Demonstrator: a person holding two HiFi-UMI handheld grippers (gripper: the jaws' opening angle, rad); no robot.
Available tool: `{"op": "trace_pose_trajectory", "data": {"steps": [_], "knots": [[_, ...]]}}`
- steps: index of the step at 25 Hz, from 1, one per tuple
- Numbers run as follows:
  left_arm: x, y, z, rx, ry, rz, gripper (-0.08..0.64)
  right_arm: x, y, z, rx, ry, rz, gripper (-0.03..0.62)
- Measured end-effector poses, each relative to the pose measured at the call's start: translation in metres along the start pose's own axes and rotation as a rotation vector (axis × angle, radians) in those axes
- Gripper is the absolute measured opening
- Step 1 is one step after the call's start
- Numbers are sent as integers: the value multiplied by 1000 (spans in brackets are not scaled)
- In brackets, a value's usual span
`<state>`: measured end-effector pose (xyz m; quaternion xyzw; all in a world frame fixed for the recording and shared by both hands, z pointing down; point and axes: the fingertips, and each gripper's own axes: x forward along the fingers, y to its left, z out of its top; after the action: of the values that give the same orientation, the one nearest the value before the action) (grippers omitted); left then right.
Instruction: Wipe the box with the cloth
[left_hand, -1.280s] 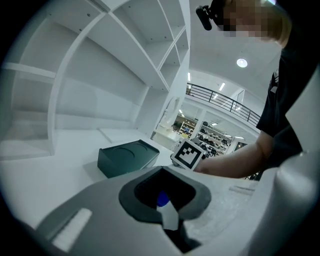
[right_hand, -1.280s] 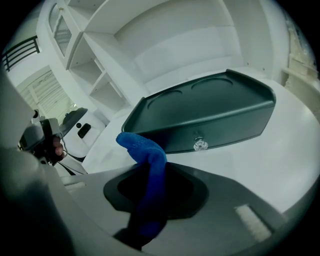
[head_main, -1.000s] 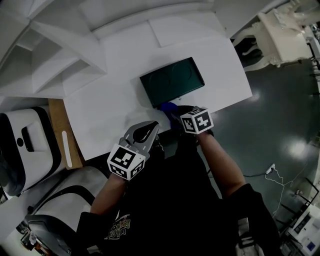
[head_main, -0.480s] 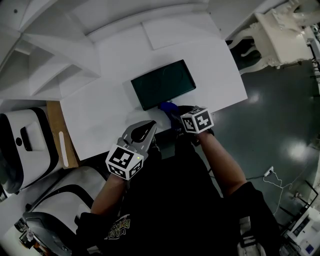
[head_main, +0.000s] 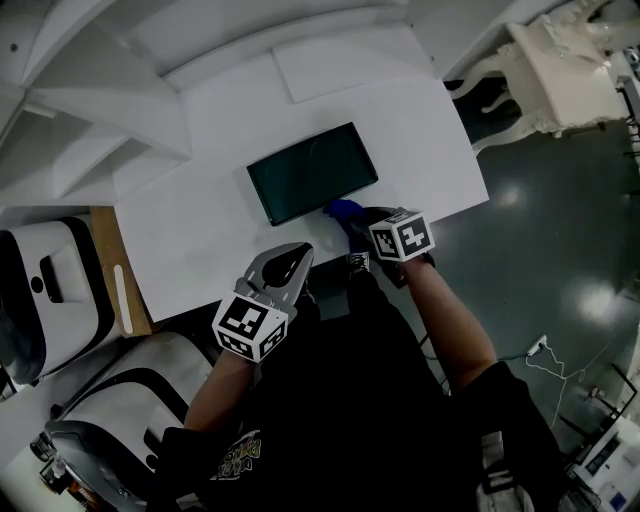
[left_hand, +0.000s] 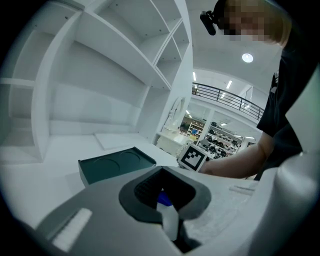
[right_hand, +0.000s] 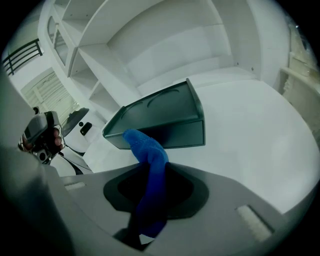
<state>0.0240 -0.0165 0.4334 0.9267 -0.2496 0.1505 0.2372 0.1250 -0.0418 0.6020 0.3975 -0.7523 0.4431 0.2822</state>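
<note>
A dark green flat box (head_main: 312, 173) lies on the white table (head_main: 200, 230); two round recesses mark its top, seen in the left gripper view (left_hand: 116, 163) and right gripper view (right_hand: 165, 116). My right gripper (head_main: 347, 218) is shut on a blue cloth (head_main: 344, 211), which sticks out of the jaws (right_hand: 148, 165) just short of the box's near side. My left gripper (head_main: 288, 262) hovers at the table's near edge, left of the right one, jaws together with nothing between them (left_hand: 167, 212).
White shelving (head_main: 120, 90) rises behind and left of the table. A thin white sheet (head_main: 345, 60) lies at the table's far side. A white machine (head_main: 50, 290) and a wooden board (head_main: 120, 280) stand left. Dark floor (head_main: 560, 220) lies right.
The box has shifted left in the head view as the view moved. The right gripper with the cloth has edged slightly forward toward the box. The left gripper stays put.
</note>
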Motion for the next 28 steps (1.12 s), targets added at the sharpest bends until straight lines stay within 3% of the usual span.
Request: {"op": "trace_pose_trajectory", "data": {"steps": [28], "knots": [[58,-11,13,-22,-1,25,0,-22,-77,15,31,-13,-22,118]]}}
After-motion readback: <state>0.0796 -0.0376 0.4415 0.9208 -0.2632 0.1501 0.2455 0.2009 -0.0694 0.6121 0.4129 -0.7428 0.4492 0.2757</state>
